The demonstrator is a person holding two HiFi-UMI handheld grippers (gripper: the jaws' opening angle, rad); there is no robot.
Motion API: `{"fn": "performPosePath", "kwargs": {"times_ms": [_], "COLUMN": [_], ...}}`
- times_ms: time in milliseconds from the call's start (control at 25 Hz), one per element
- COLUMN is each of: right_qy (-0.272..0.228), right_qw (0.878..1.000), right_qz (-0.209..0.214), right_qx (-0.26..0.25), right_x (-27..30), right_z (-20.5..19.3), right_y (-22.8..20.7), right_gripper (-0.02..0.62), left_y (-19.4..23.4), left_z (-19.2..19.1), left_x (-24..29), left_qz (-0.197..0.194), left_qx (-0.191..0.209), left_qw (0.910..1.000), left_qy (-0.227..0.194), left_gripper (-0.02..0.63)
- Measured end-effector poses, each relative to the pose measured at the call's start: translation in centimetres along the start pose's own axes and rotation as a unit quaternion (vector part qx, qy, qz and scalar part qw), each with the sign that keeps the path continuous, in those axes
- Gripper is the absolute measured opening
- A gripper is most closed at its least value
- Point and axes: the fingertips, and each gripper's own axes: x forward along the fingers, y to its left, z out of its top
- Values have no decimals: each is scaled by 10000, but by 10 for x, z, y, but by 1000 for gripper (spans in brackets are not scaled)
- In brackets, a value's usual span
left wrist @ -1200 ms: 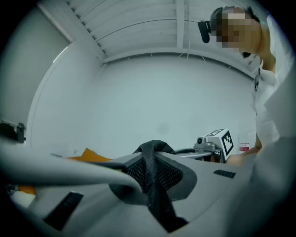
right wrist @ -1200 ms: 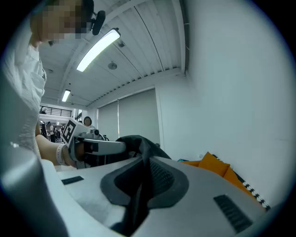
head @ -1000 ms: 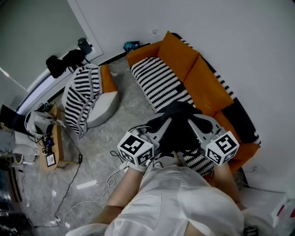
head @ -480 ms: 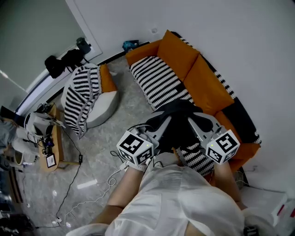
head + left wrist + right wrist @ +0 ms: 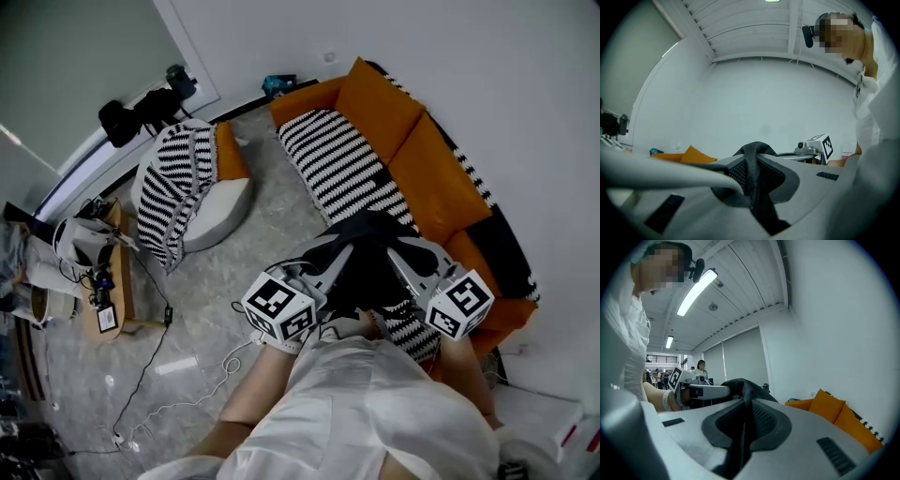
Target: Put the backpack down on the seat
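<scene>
Over the near end of the sofa (image 5: 305, 98) seat (image 5: 342, 164), you are holding the backpack (image 5: 367, 267) slung between the two tools. Whether its base is touching the striped cover cannot be told from above.

The left gripper (image 5: 337, 253) is clamping tight on a black strap (image 5: 752, 159) at the backpack's top. The right gripper (image 5: 401, 251) is pinching a matching piece on the other side. On each tool the jaws are standing closed, with the fabric running between the pads.

You are gripping at two spread points, probably so that the bag is hanging upright and sharing its weight between your hands rather than swinging from one. Both tools are pointing roughly level, which is leaving the load free to hang below them. The seat's far end is lying bare, so the near end is likely being chosen for reach.

Counted: two grippers, one backpack, one sofa carrying two orange back cushions (image 5: 380, 94), one striped chair (image 5: 173, 187) off the sofa's far corner, and one low table (image 5: 112, 291) at the floor's left edge.
</scene>
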Motion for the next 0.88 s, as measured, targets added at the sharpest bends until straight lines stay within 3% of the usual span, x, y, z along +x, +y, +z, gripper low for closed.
{"fn": "performPosePath", "kwargs": {"times_ms": [480,880], "right_qy": [-12,-149], "right_qw": [9997,9992], "right_qz": [204,347], "right_qx": [115,138], "right_x": [68,145], "right_z": [11,42], "right_y": [26,-24], "right_gripper": [38,39], "left_y": [57,141], "left_z": [20,57], "left_x": [-43,-10], "left_qz": [24,260], "left_qx": [52,97], "left_qw": [9999,9993], "left_qy": [-109,-238], "left_gripper": [46,46]}}
